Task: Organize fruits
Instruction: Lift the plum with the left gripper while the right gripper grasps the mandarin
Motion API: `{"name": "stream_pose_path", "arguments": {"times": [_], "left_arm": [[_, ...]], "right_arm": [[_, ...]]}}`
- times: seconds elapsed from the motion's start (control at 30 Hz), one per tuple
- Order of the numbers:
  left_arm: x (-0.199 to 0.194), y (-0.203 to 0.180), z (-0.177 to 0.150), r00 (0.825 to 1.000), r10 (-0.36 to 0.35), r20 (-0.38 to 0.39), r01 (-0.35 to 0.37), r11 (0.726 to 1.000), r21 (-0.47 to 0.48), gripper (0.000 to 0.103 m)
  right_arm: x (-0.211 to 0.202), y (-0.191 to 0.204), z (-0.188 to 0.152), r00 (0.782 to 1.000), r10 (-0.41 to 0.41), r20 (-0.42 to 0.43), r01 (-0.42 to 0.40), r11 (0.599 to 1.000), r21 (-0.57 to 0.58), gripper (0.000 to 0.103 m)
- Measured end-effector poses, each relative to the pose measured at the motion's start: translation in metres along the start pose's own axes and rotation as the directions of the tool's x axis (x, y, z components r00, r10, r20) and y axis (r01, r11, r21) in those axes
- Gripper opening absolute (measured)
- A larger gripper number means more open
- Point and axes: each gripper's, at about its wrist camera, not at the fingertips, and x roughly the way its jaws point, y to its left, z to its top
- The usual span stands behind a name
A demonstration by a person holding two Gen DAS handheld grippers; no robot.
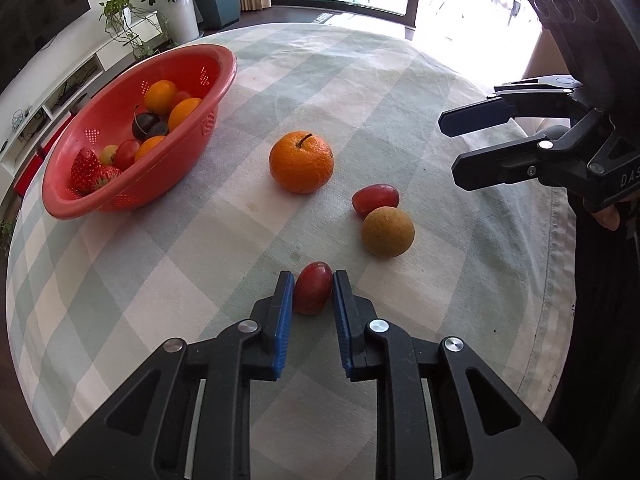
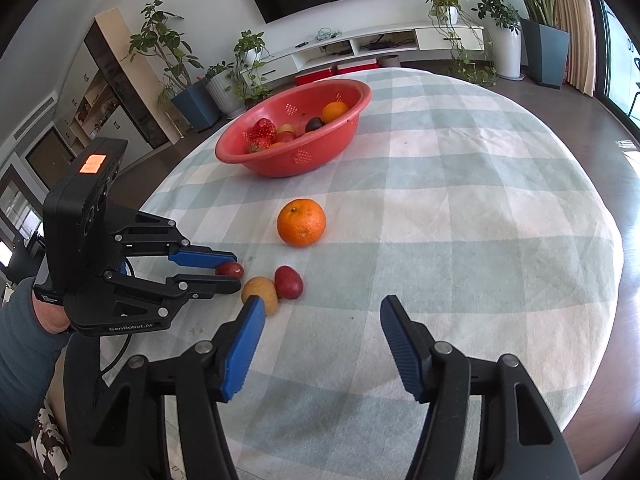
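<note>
One red grape [image 1: 313, 289], soft, slick: left tongs [image 1: 313, 285] close around its middle, contact unclear; right tongs [image 2: 322, 312] apart.

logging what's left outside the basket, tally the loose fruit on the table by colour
orange: 1
red: 2, one between the left tool's pads, one loose
tan-brown: 1
total: 4

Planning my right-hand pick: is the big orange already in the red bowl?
No, the big orange sits on the tablecloth, apart from the red bowl.
</note>
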Motion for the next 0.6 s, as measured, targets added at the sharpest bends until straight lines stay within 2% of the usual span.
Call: {"name": "stream_pose_path", "arguments": {"times": [0.37,0.6], "left_arm": [[-0.01,0.005,-0.005,0.999,0.01,0.046,-0.007,0.998,-0.061,0.018],[-0.021,0.01,-0.014,0.996,0.022,0.082,-0.011,0.99,-0.138,0.018]], "right_arm": [[0.006,0.01,0.02,1.0,0.003,-0.004,-0.003,0.999,-0.054,0.064],[0.035,0.02,0.046,0.999,0.002,-0.04,-0.006,0.995,-0.096,0.064]]}}
